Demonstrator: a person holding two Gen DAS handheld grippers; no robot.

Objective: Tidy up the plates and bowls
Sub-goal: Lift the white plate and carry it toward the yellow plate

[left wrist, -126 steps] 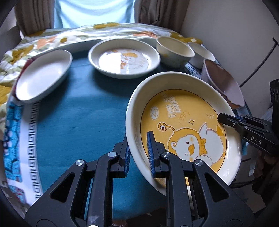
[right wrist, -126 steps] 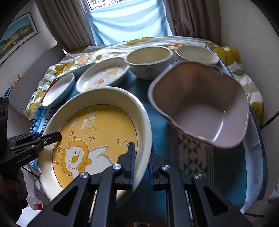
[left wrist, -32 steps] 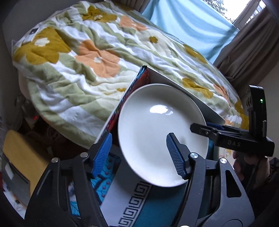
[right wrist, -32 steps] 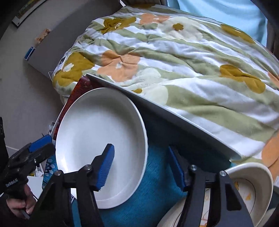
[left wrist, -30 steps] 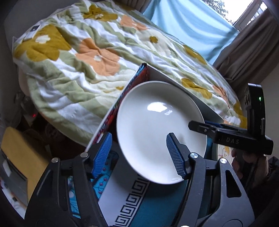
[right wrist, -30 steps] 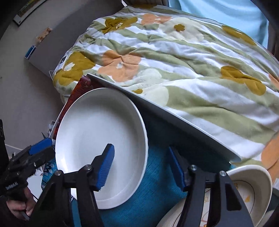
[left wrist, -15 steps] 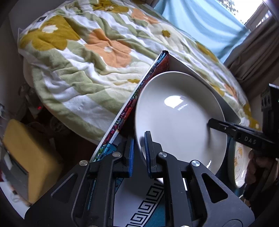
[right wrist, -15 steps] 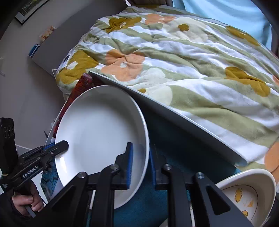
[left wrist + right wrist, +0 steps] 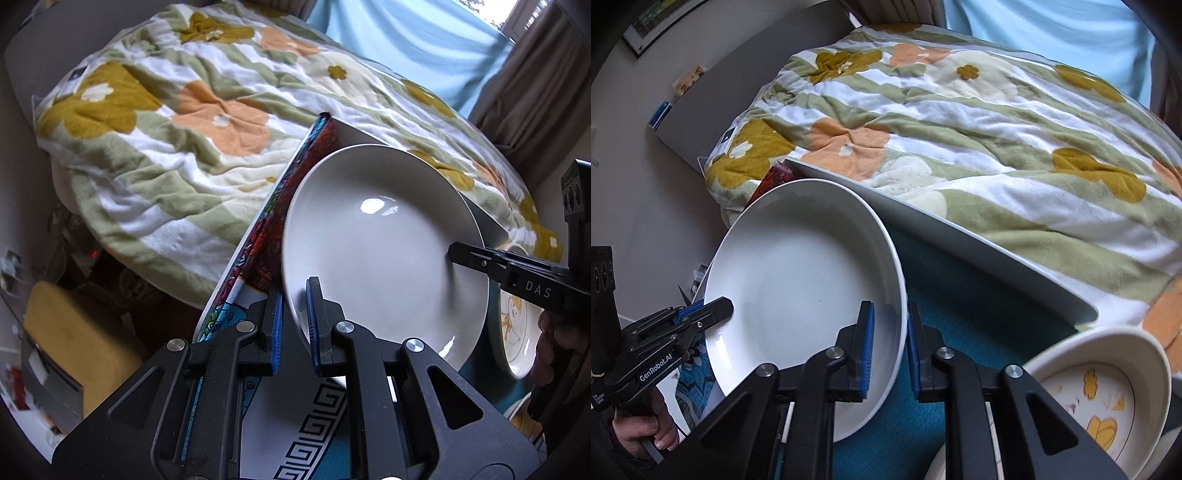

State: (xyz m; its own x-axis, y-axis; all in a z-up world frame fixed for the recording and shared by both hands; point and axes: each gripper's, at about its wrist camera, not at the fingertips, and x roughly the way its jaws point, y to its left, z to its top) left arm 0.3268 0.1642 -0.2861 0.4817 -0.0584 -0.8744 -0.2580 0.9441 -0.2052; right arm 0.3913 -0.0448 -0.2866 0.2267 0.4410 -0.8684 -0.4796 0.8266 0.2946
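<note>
Left gripper [image 9: 294, 321] is narrow, pinching the white plate [image 9: 380, 251] at its 7 o'clock rim. The plate sits at the table's left end on the teal cloth [image 9: 964, 306]. Right gripper [image 9: 889, 343] clamps the opposite rim, about 4 o'clock in its own view. To do the lift well, I would raise both grips level and together — uneven height would twist the rim. Only the left view shows the patterned cloth border [image 9: 266, 240]; only the right view shows the duck plate's [image 9: 1104, 398] full well.

Likely a home bedroom: a floral quilt [image 9: 960, 122] covers a bed beside a curtained window [image 9: 424, 48].
</note>
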